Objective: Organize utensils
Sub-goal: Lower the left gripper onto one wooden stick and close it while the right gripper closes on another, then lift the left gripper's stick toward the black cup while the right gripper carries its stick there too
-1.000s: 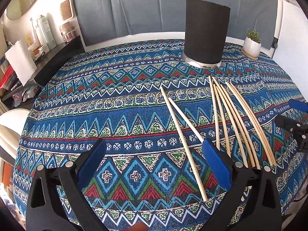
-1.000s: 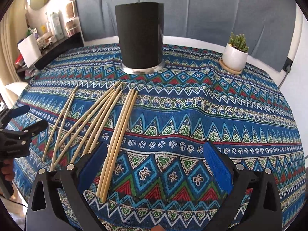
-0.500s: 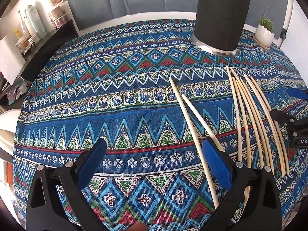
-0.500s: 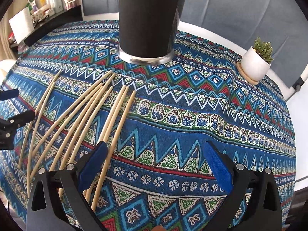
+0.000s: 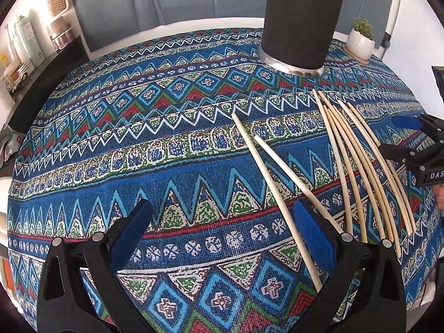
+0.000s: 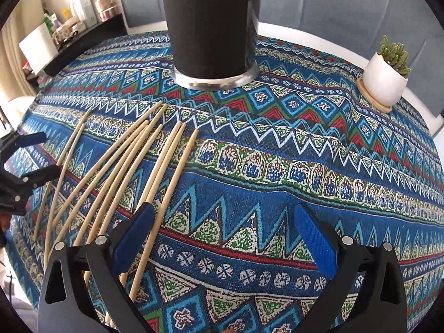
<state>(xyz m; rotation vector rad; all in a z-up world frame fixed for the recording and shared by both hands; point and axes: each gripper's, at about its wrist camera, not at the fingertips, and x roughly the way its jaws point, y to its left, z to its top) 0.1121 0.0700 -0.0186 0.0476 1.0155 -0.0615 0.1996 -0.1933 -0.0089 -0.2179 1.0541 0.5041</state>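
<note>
Several pale wooden chopsticks [image 5: 358, 163] lie fanned on the patterned tablecloth [image 5: 138, 144], at right in the left wrist view and as chopsticks [image 6: 116, 172] at left in the right wrist view. A tall black cylindrical holder [image 5: 301, 19] with a metal base stands behind them; the same holder [image 6: 211, 25] looms close in the right wrist view. My left gripper [image 5: 222, 224] hovers open, its right finger over two separate chopsticks [image 5: 266, 172]. My right gripper [image 6: 224, 226] is open too, its left finger above the fan's right-hand sticks. Neither holds anything.
A small cactus in a white pot [image 6: 385, 80] on a wooden coaster sits at the table's far right. A dark shelf [image 5: 36, 63] with bottles and jars stands left of the table. Grey upholstery runs behind. The other gripper shows at each view's edge.
Both grippers have moved forward and lower over the table toward the black holder, which appears larger in the right wrist view. The chopsticks have not moved.
</note>
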